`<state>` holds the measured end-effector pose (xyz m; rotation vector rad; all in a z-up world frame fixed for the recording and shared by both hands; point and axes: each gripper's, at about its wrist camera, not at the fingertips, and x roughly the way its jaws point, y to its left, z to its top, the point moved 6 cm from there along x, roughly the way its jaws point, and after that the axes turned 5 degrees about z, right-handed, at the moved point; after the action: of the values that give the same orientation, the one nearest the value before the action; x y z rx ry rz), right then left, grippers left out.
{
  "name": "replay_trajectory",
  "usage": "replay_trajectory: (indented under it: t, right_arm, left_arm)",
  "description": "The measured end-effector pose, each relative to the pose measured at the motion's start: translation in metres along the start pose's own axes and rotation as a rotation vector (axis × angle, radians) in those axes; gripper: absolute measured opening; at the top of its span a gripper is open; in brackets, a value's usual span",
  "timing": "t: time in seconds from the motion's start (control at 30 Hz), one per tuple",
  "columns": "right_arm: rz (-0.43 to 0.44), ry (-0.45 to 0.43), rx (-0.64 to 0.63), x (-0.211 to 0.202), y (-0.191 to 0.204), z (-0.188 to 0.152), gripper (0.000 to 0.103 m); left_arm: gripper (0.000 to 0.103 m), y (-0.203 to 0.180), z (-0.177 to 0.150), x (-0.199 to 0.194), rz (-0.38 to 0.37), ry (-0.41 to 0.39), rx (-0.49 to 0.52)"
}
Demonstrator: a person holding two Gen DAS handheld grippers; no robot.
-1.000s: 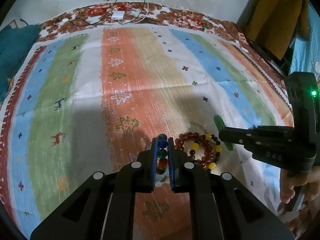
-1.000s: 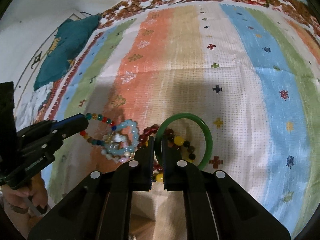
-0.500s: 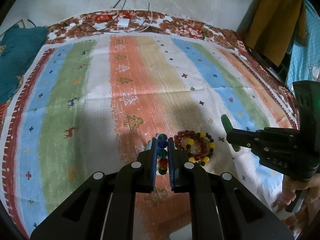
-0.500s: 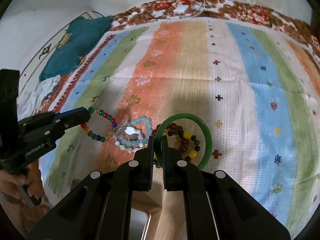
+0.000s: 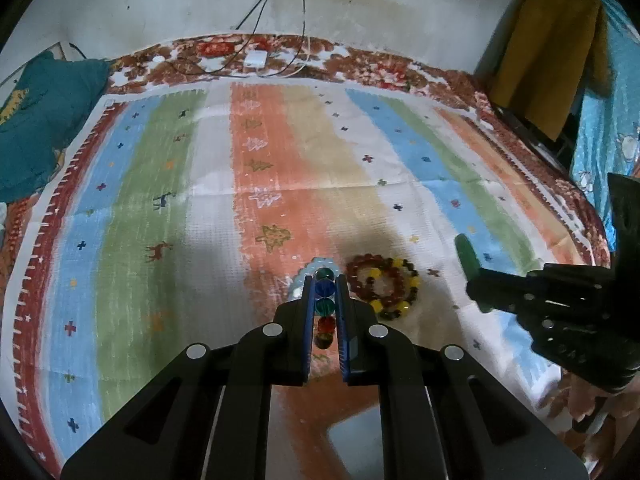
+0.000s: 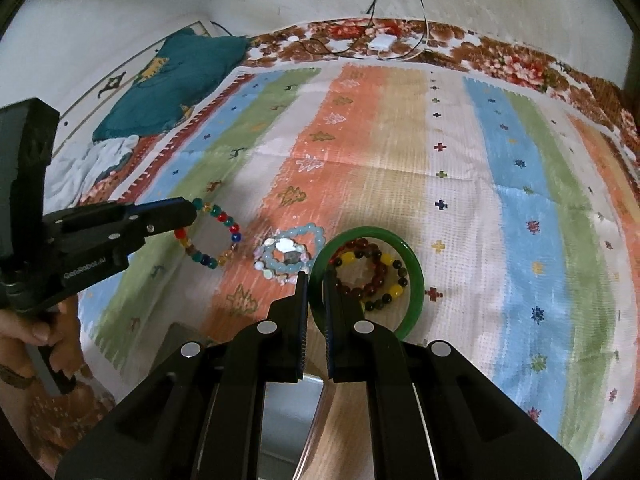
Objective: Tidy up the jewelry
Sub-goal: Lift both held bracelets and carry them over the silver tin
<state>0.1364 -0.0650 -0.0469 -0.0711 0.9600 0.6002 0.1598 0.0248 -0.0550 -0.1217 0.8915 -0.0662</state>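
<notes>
My left gripper (image 5: pixel 325 280) is shut on a bracelet of multicoloured beads (image 5: pixel 325 306), whose beads line up between its blue pads. In the right wrist view that bracelet (image 6: pixel 224 220) hangs from the left gripper (image 6: pixel 188 212) above the striped mat (image 6: pixel 400 152). My right gripper (image 6: pixel 315 280) is shut on the rim of a green bangle (image 6: pixel 416 280), held above the mat. The bangle (image 5: pixel 466 256) juts from the right gripper (image 5: pixel 476 292) in the left wrist view. Red and yellow bead bracelets (image 5: pixel 382 286) and a pale blue bracelet (image 6: pixel 290 256) lie on the mat.
A teal cushion (image 5: pixel 36 120) lies at the mat's far left corner. A white charger with cables (image 5: pixel 256 58) sits at the far edge, and a yellow cloth (image 5: pixel 552 48) hangs at the right. A person's hand (image 6: pixel 44 332) grips the left handle. A clear box edge (image 6: pixel 316 400) shows below.
Both grippers have risen and pulled back from the mat, carrying the multicoloured bracelet and the green bangle. The bracelets left on the mat look smaller and farther.
</notes>
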Motion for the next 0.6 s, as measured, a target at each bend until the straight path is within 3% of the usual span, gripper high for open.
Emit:
replay_trajectory:
  t: [0.17,0.6]
  right_arm:
    - [-0.015,-0.014,-0.030,-0.010,0.008,-0.006,0.008]
    - [0.038,-0.030,-0.066,-0.034,0.031,-0.028,0.008]
  left_arm:
    - [0.009,-0.016,-0.008,-0.015,0.004,-0.023,0.050]
    - [0.009,-0.040,-0.029,-0.059,-0.063,-0.088,0.061]
